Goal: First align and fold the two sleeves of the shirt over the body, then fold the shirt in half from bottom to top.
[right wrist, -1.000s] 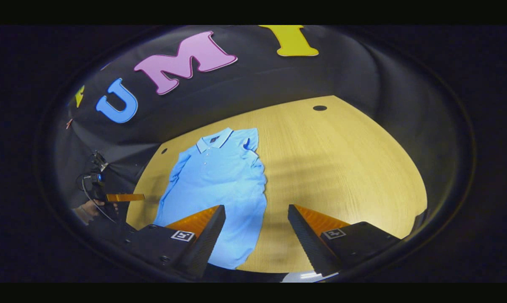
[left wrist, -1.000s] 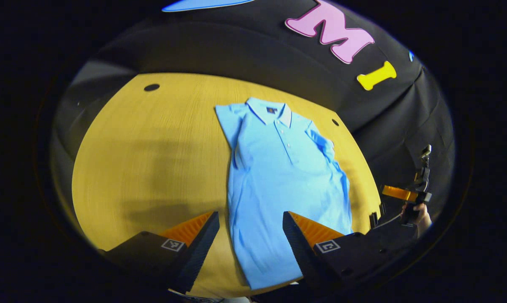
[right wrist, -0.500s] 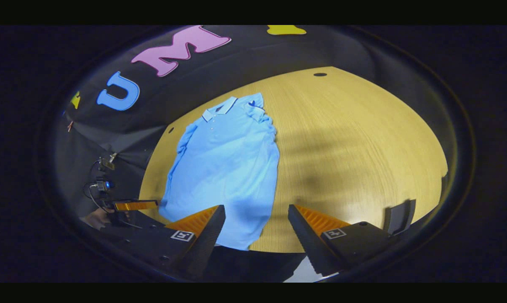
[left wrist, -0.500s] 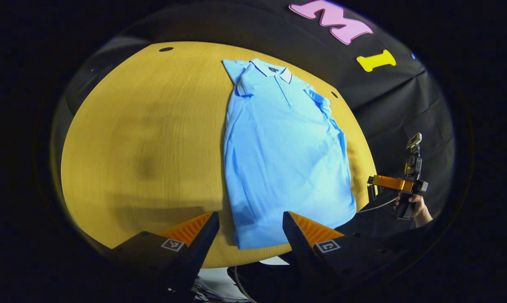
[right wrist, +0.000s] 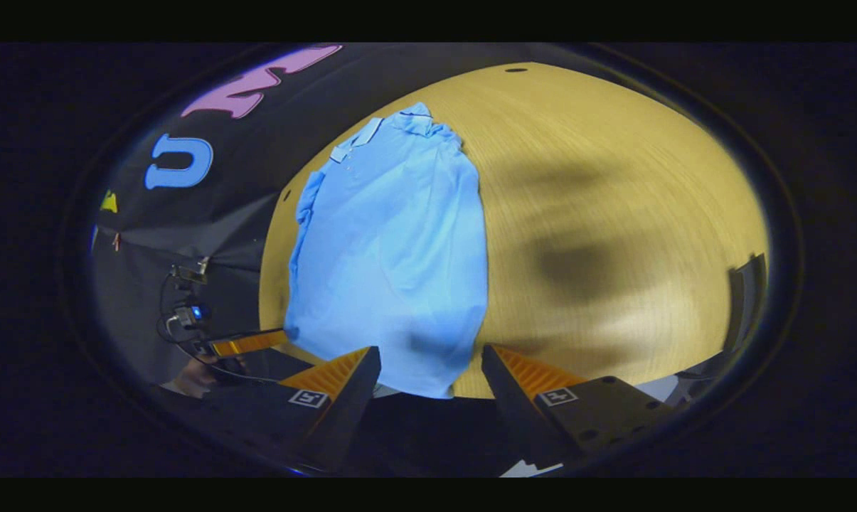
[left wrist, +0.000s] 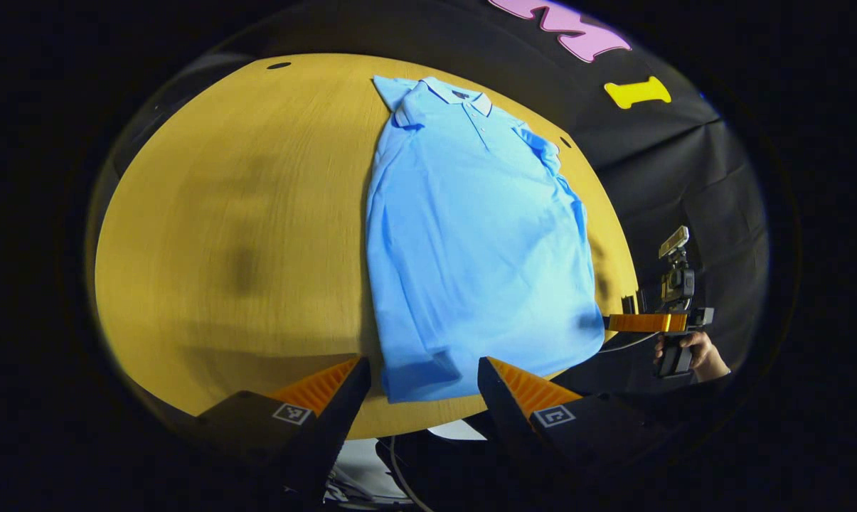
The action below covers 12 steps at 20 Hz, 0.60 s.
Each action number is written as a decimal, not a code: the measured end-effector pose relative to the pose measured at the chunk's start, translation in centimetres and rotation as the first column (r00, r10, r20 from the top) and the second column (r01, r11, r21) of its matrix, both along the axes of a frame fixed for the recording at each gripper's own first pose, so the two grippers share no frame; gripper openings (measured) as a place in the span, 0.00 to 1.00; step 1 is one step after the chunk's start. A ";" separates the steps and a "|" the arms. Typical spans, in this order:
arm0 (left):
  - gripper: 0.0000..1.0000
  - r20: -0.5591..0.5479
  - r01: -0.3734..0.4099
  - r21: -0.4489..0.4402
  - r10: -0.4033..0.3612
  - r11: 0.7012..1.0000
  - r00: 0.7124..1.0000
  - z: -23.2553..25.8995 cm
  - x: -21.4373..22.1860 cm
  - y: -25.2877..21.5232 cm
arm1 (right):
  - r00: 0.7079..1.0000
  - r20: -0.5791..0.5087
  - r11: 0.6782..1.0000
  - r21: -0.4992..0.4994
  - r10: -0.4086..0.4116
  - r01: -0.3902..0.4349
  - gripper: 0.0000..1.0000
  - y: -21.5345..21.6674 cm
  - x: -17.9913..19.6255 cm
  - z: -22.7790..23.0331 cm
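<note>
A: What changed?
B: Both claws, left claw (left wrist: 424, 380) and right claw (right wrist: 429, 370), have drawn back to the shirt (left wrist: 471, 235) hem, released (holding nothing).
A: Shirt location?
B: Flat on the worktop (left wrist: 243, 213), sleeves folded; bottom fold pending.

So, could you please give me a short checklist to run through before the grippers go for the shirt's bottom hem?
1. Sleeves folded over the body of the shirt: ok, both lie on it.
2. Shirt flat on the table: ok, small wrinkles only.
3. Left gripper open: ok, nothing between the fingers.
4. Right gripper open: ok, nothing between the fingers.
5. Hem reachable: ok, it lies at the near table edge.
6. Sleeves evenly aligned: cannot tell.
</note>
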<state>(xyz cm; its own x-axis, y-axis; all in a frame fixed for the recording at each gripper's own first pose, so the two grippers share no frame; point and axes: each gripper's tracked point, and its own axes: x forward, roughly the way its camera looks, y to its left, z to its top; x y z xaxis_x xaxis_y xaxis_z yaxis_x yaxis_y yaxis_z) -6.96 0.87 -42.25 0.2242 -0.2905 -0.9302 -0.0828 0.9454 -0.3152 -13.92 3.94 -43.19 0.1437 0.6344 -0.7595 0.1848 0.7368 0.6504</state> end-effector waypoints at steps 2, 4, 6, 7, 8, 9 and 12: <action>0.98 0.008 0.005 -0.013 -0.005 1.000 1.000 -0.1 0.1 -0.5 | 1.000 -0.024 0.999 0.037 -0.014 0.015 0.90 0.8 0.5 -0.1; 0.98 0.000 0.010 -0.030 -0.010 0.999 1.000 0.0 0.1 -0.9 | 0.999 -0.042 0.998 0.062 -0.023 0.026 0.90 1.3 0.9 -0.1; 0.97 0.003 0.015 -0.035 -0.015 0.999 1.000 -0.2 0.5 -1.2 | 0.998 -0.052 0.998 0.062 -0.025 0.028 0.88 1.6 1.2 -0.5; 0.95 0.000 0.020 -0.019 -0.020 1.000 1.000 -0.5 0.5 -1.0 | 0.998 -0.055 0.998 0.058 -0.020 0.023 0.79 1.8 1.2 -0.9; 0.93 -0.004 0.028 0.004 -0.028 1.000 1.000 -0.9 0.3 -0.6 | 0.998 -0.065 0.999 0.052 -0.009 0.013 0.71 1.8 1.0 -1.2; 0.73 -0.005 0.038 0.021 -0.038 0.999 0.999 -1.1 0.4 -0.4 | 0.998 -0.070 0.999 0.034 0.006 -0.004 0.65 1.6 0.7 -1.7; 0.32 -0.011 0.057 0.020 -0.057 0.998 0.998 -1.8 0.1 -0.9 | 0.996 -0.086 0.999 0.052 0.006 -0.001 0.06 2.0 0.5 -2.2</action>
